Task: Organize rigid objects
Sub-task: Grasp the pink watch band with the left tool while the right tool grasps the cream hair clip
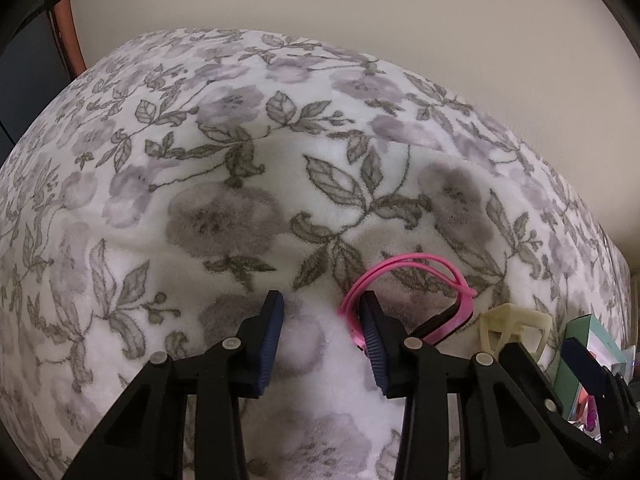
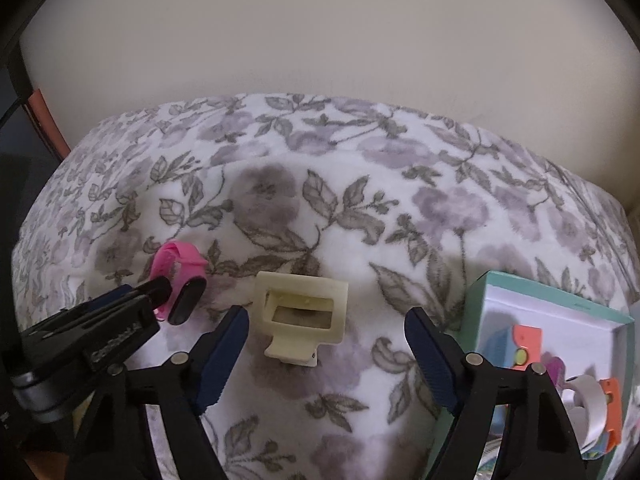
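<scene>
Care matters now: left gripper [image 1: 322,318] pinches only fuzzy blanket [image 1: 240,184] beside the pink watch band [image 1: 404,280], so shift right, while the open right gripper [image 2: 326,326] must straddle the cream hair claw [image 2: 300,320].

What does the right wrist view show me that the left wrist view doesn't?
Only the right wrist view looks into the open teal box, with orange and white items inside, and shows the whole cream hair claw clip ahead of the open right gripper.

Only the left wrist view shows the left gripper from behind, one finger beside the pink watch band.

Both show the floral blanket, band, clip and box.
</scene>
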Available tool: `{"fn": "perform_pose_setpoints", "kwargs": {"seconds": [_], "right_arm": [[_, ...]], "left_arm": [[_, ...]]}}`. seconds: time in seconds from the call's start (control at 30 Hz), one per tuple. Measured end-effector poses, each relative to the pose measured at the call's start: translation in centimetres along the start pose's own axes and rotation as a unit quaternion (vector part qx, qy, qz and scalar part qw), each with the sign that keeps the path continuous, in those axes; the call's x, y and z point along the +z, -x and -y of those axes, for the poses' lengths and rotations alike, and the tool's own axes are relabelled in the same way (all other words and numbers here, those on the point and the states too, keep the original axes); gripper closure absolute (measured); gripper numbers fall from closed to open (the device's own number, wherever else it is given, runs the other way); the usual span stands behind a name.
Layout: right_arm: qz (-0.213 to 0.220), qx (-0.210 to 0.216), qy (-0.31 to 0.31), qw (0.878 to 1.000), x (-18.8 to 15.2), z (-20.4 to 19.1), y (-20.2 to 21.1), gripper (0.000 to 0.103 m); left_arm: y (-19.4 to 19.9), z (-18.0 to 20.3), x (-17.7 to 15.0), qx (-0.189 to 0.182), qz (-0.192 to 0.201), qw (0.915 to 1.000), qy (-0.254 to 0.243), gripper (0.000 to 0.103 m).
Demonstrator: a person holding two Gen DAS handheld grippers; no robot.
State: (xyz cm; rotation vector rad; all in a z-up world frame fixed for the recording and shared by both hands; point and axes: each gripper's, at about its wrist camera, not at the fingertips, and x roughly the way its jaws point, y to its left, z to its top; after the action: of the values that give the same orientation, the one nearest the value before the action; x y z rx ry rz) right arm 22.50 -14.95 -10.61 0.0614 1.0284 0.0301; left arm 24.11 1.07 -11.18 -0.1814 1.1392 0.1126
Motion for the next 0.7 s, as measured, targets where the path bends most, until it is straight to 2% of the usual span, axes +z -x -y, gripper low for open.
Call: {"fn": "perform_pose_setpoints", "kwargs": {"seconds": [0.27, 0.4, 0.6, 0.7], "right_arm": [[0.000, 0.019, -0.005, 1.000, 0.4, -0.3, -0.8, 0.033], [-0.010, 0.039, -0.017, 0.999, 0.4, -0.5, -1.2, 0.044], [-0.023, 0.034, -0.019, 0.999, 0.3, -0.8, -2.2, 0.048], [-0.023, 0.031, -0.020, 0.999, 0.4, -0.8, -2.0, 0.055]], "left_arm": [[0.0, 0.0, 0.0, 0.000, 0.002, 1.0000, 0.000, 0.062], [0.0, 0.0, 0.0, 0.002, 0.003, 1.0000, -0.002, 0.062], [0.0, 0.1, 0.0, 0.003, 0.003, 1.0000, -0.002, 0.062], [0.0, 0.4, -0.1, 0.004, 0.004, 1.0000, -0.006, 0.062]]}}
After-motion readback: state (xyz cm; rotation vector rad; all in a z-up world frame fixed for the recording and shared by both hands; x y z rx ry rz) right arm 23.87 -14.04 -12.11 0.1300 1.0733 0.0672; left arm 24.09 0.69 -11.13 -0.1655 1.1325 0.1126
